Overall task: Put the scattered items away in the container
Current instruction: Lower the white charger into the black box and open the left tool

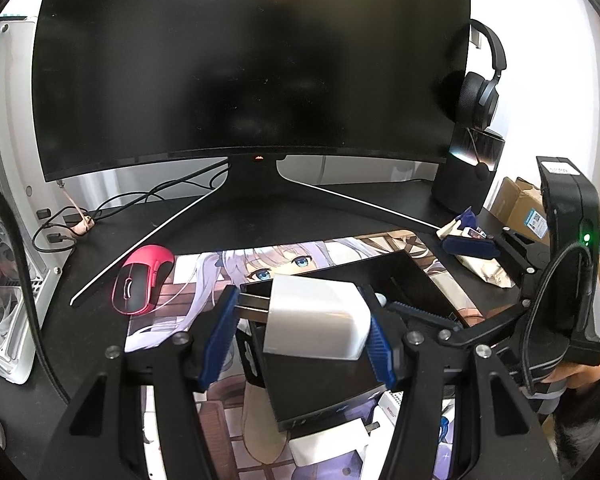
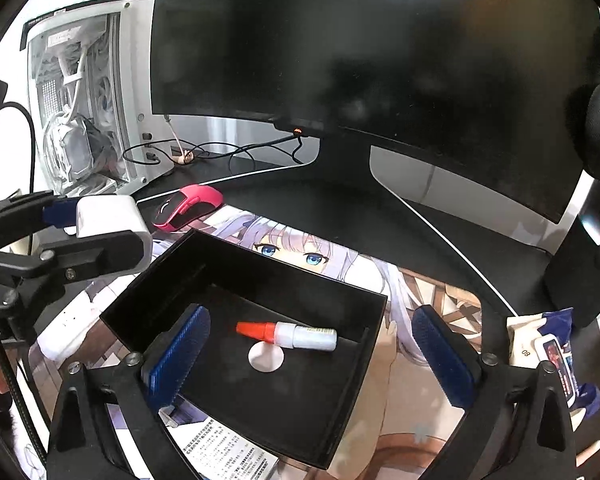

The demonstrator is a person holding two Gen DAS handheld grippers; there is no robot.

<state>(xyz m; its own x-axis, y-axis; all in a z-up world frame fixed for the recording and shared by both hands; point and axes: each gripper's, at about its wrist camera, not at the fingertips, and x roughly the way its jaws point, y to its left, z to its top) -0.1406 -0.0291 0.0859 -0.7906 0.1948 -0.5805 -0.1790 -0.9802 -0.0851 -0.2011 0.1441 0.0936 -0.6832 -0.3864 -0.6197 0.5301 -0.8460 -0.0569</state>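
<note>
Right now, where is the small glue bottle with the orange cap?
In the right wrist view, the glue bottle lies on its side inside the black tray, beside a white disc.

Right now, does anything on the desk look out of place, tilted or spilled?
Nothing looks spilled or damaged. The wet wipes pack lies loose on the mat beside the black box, not in it. The white charger is held tilted in the left gripper. The glue bottle lies on its side inside the box.

home gaming desk | curved monitor (image 1: 252,60) | white PC tower (image 2: 88,108) | headset (image 1: 480,88) | anime desk mat (image 2: 412,320)
</note>
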